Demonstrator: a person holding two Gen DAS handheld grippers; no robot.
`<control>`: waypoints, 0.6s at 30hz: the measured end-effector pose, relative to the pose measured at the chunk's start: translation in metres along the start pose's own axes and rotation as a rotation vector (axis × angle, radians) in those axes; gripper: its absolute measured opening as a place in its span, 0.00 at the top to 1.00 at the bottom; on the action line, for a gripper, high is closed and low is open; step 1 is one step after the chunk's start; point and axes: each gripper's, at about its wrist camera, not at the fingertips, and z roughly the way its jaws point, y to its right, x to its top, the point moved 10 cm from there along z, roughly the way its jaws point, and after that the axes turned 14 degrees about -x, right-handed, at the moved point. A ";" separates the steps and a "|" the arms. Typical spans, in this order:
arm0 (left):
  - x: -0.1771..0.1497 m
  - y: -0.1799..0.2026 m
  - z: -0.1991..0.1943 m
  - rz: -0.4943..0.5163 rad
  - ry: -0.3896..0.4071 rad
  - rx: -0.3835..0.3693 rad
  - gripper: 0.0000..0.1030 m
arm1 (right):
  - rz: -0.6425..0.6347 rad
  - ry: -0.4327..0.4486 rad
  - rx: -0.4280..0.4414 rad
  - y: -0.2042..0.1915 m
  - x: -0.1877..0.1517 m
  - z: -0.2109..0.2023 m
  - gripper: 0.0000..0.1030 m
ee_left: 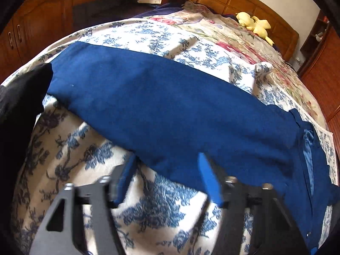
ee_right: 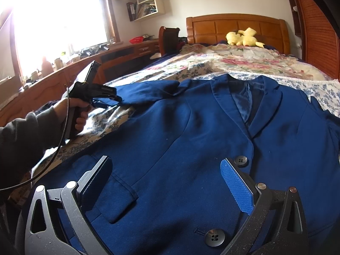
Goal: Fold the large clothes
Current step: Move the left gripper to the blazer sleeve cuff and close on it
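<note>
Your blue blazer (ee_right: 191,131) lies face up and spread out on the bed (ee_right: 255,63), collar toward the headboard (ee_right: 235,28).

Your left hand-held gripper (ee_left: 167,170) points down at the sleeve (ee_left: 159,106), which stretches out across the floral bedspread (ee_left: 106,170); its fingers straddle the sleeve's near edge and the pads do not press on the cloth. Your right hand-held gripper (ee_right: 167,176) hangs with its jaws wide apart over the blazer's front, between a flap pocket (ee_right: 119,193) and the buttons (ee_right: 240,161), gripping nothing. A yellow plush toy (ee_right: 243,37) sits by the headboard.
</note>
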 end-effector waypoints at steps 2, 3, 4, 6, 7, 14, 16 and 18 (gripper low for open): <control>0.003 0.000 0.005 0.014 -0.024 0.005 0.94 | -0.002 -0.001 0.000 0.000 0.000 0.000 0.00; 0.004 0.001 0.004 0.022 -0.025 0.007 0.98 | -0.001 0.000 0.000 0.001 0.000 -0.001 0.00; 0.005 0.005 0.002 0.039 -0.024 0.015 1.00 | -0.001 0.000 0.000 0.001 0.000 0.000 0.00; 0.009 0.017 -0.005 0.093 -0.008 0.034 1.00 | -0.002 0.000 -0.001 0.000 -0.001 -0.001 0.00; 0.011 0.031 -0.012 0.137 0.008 0.028 1.00 | -0.003 0.001 -0.002 0.000 -0.001 -0.001 0.00; 0.015 0.113 -0.049 0.349 0.038 -0.028 1.00 | -0.008 0.012 -0.005 0.001 0.000 -0.001 0.00; 0.013 0.134 -0.059 0.375 0.043 -0.059 1.00 | -0.009 0.014 -0.005 0.000 0.000 -0.002 0.00; 0.010 0.144 -0.068 0.385 0.051 -0.072 1.00 | -0.011 0.016 -0.006 0.000 0.000 -0.001 0.00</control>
